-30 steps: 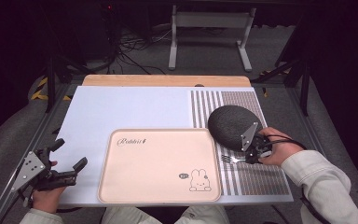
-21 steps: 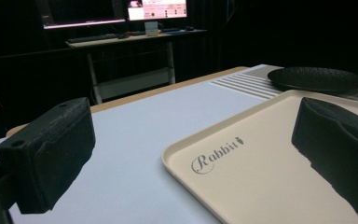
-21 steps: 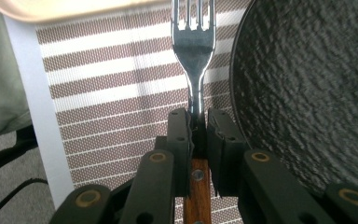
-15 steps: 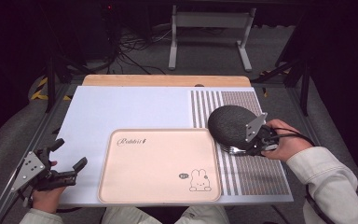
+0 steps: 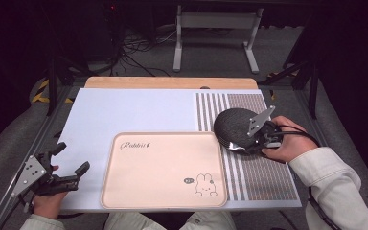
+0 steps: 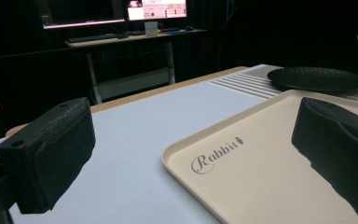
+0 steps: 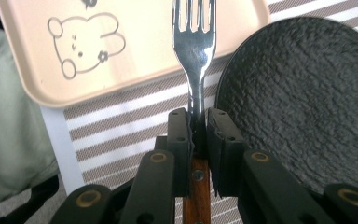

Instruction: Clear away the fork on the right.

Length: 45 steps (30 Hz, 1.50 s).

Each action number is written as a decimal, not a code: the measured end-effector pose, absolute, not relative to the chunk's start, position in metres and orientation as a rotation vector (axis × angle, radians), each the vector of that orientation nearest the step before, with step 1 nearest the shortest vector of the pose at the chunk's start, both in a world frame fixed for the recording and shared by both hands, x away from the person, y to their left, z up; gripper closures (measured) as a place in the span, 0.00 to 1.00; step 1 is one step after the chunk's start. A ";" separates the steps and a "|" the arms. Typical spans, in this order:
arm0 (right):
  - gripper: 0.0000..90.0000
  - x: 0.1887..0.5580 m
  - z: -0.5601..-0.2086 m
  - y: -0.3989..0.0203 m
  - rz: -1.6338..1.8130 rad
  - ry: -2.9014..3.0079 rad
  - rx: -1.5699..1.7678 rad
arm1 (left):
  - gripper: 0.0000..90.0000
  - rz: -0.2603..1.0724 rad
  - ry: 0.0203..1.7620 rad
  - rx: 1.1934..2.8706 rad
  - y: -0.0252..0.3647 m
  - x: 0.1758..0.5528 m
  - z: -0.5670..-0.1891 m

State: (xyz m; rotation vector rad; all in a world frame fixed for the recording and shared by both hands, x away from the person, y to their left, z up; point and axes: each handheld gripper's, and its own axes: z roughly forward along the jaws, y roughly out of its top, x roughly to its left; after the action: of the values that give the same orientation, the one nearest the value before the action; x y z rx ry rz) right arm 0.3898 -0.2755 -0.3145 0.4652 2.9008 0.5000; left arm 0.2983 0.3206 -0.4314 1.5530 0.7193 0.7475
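Two grippers on the table, and they are doing very different jobs. Over on the right, the right gripper [image 7: 198,126] has its jaws pinched tight on a fork [image 7: 195,42] — the metal neck is squeezed between the pads, the tines stick out ahead over the edge of the beige tray [image 7: 177,51], and a strip of wooden handle shows behind the pads. In the high view that right gripper [image 5: 263,139] sits in the person's right hand [image 5: 287,146] at the near right rim of the black plate [image 5: 235,127], with its grey three-cornered plate tilted up above the dish. The black plate rests on the striped placemat [image 5: 263,177], just beside the tray's far right corner; whether the fork is lifted clear of the mat is hard to judge.

Now the left side — the left gripper [image 5: 69,165] is held low at the near left corner of the table, off the tray's [image 5: 163,167] left edge, jaws spread wide and gripping nothing. Its own view confirms it: the two black pads [image 6: 51,149] stand well apart, with the pale blue table mat [image 6: 135,140] and the tray's "Rabbit" lettering between them. The dark plate [image 6: 317,78] lies flat farther off, beyond the tray.
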 end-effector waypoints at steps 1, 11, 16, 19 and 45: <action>0.89 0.390 -0.313 -0.274 0.504 2.893 0.482 | 0.00 0.747 0.719 1.553 0.321 0.298 -0.431; 0.90 0.395 -0.302 -0.253 0.567 2.829 0.643 | 0.00 0.746 0.720 1.547 0.321 0.298 -0.431; 0.90 0.396 -0.296 -0.243 0.587 2.797 0.707 | 0.00 0.746 0.720 1.551 0.321 0.298 -0.431; 0.90 0.396 -0.295 -0.236 0.597 2.781 0.747 | 0.00 0.746 0.720 1.547 0.321 0.298 -0.431; 0.90 0.394 -0.301 -0.197 0.684 2.590 1.284 | 0.00 0.746 0.718 1.550 0.321 0.298 -0.431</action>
State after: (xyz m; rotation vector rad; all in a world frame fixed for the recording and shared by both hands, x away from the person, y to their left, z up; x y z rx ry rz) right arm 0.3939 -0.1968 -0.3013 1.2839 2.5901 0.6839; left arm 0.2984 0.3212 -0.4311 1.5498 0.7177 0.7457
